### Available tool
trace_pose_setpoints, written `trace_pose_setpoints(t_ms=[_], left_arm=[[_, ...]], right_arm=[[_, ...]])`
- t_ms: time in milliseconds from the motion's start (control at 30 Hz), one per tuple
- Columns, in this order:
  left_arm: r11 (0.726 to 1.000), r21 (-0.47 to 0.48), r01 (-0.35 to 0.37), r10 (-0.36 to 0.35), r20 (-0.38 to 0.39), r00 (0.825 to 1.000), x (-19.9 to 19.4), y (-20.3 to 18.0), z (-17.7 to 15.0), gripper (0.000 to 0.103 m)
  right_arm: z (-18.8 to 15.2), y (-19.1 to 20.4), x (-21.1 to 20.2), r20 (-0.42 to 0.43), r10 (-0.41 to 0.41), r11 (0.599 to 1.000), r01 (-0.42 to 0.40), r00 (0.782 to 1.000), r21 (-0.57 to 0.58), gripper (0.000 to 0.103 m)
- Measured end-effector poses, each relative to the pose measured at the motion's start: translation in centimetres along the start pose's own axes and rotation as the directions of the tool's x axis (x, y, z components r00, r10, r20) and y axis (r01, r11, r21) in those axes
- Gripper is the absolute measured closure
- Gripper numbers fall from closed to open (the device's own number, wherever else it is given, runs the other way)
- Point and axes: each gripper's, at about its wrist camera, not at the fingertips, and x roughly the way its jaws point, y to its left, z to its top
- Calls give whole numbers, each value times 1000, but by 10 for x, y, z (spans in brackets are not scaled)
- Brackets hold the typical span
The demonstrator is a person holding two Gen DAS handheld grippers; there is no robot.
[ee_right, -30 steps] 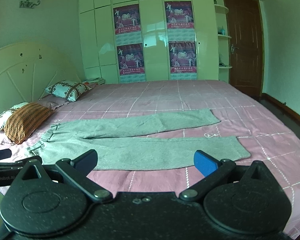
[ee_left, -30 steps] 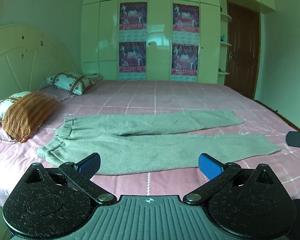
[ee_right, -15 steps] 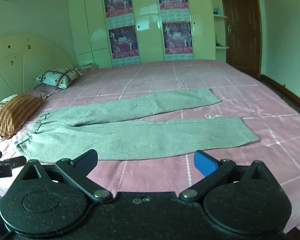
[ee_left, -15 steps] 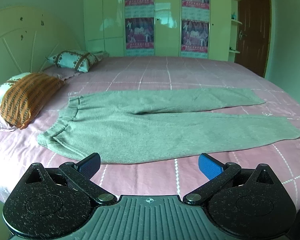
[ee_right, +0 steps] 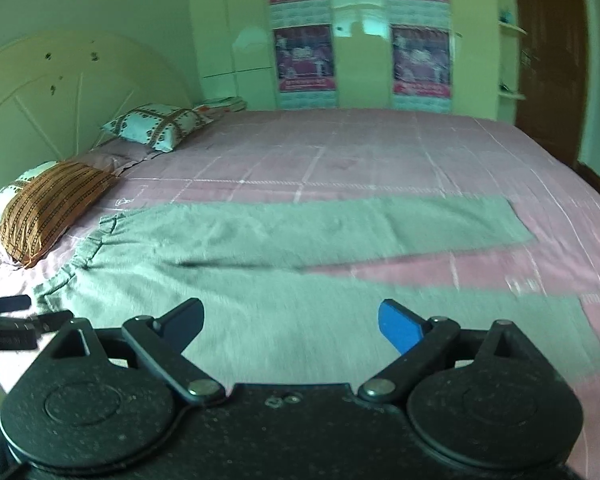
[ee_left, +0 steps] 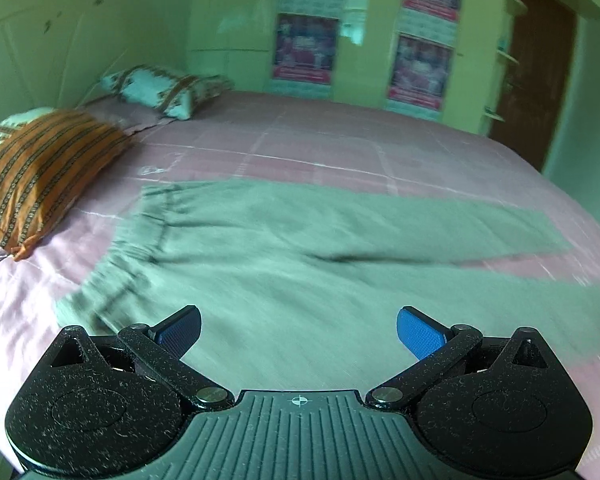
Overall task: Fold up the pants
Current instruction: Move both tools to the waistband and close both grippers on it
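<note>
1. The pants are lying flat on the bed, waistband toward the pillows.
2. The left gripper and right gripper are hovering above them, jaws apart, gripping nothing.
3. Pinching only the top layer is risking an uneven, bunched fold.

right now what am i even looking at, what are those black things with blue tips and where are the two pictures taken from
Each picture comes from a camera mounted on a hand-held gripper, looking forward along its two fingers. No robot: a person carries one gripper in each hand. The left gripper and the right gripper both stand open, holding nothing, low over the near pant leg. The blue tips are the finger pads. On the pink bedspread lie grey sweatpants, spread flat, waistband toward the pillows, legs to the right. An orange striped pillow sits by the headboard. At the right view's left edge, the left gripper shows.
</note>
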Motion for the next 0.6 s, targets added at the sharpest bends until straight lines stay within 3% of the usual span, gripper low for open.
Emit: trace_pose_setpoints(t_ms=[67, 200, 333, 400, 433, 600], left_arm=[[1000, -10, -26, 26, 9, 1000, 24, 28, 18, 0], [997, -29, -68, 67, -10, 998, 87, 87, 57, 0], [995, -82, -51, 47, -54, 997, 157, 140, 95, 0], [993, -108, -38, 30, -74, 997, 192, 162, 106, 14], [992, -116, -47, 35, -103, 994, 212, 172, 110, 27], [988, -141, -65, 39, -178, 983, 283, 204, 120, 30]], right_arm=[[19, 4, 25, -7, 12, 999, -13, 1000, -34, 25], [54, 11, 85, -13, 53, 995, -54, 999, -86, 28], [76, 19, 154, -51, 73, 988, -80, 996, -134, 39], [87, 18, 192, -87, 94, 985, -105, 992, -136, 48], [92, 18, 210, -105, 99, 983, -114, 990, -144, 51], [109, 12, 286, -156, 117, 969, -148, 981, -199, 52]])
